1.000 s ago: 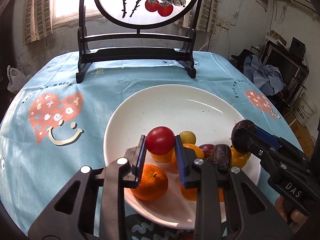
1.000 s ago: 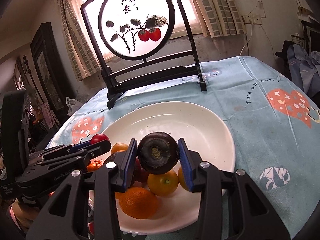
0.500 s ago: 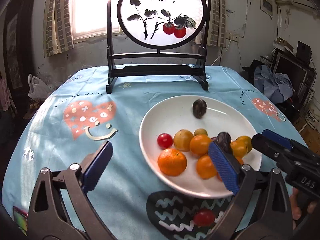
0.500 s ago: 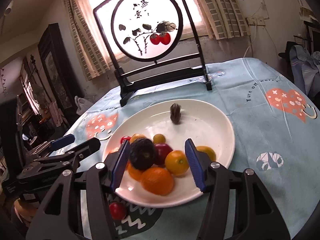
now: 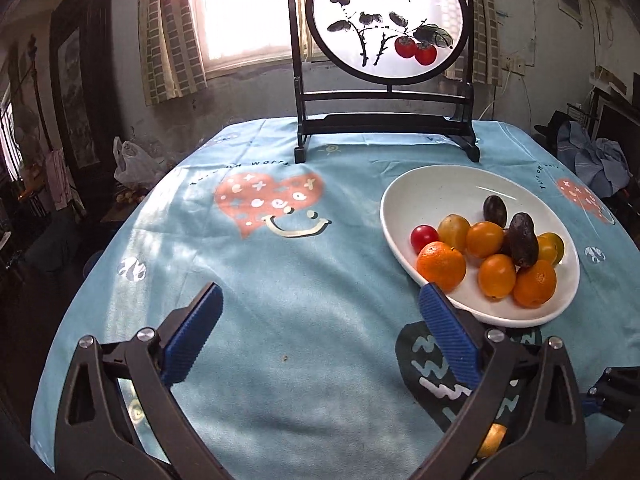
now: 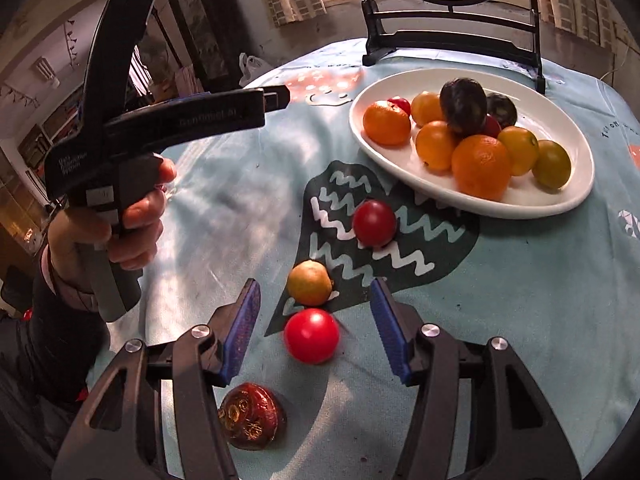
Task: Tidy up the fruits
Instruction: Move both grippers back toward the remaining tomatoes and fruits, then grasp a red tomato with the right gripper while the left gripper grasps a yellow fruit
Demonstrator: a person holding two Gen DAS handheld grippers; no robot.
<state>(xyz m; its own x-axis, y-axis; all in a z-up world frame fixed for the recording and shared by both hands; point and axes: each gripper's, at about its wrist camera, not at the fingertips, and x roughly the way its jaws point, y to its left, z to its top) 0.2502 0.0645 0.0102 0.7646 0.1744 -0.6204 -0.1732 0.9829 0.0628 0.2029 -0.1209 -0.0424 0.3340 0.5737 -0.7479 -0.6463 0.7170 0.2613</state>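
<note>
1. Black brush-written Chinese characters, too stylised to read with confidence, stand at the upper right of the round painted screen [image 5: 390,20], beside a small red seal mark.
2. Curved dark lettering on the blue tablecloth [image 5: 280,280] reads in part "on worry", above the pink heart with a smiling face.
3. The left tool [image 6: 192,116], seen from the right wrist, carries faint raised lettering along its black body and small white print near the handle; neither is legible.
</note>
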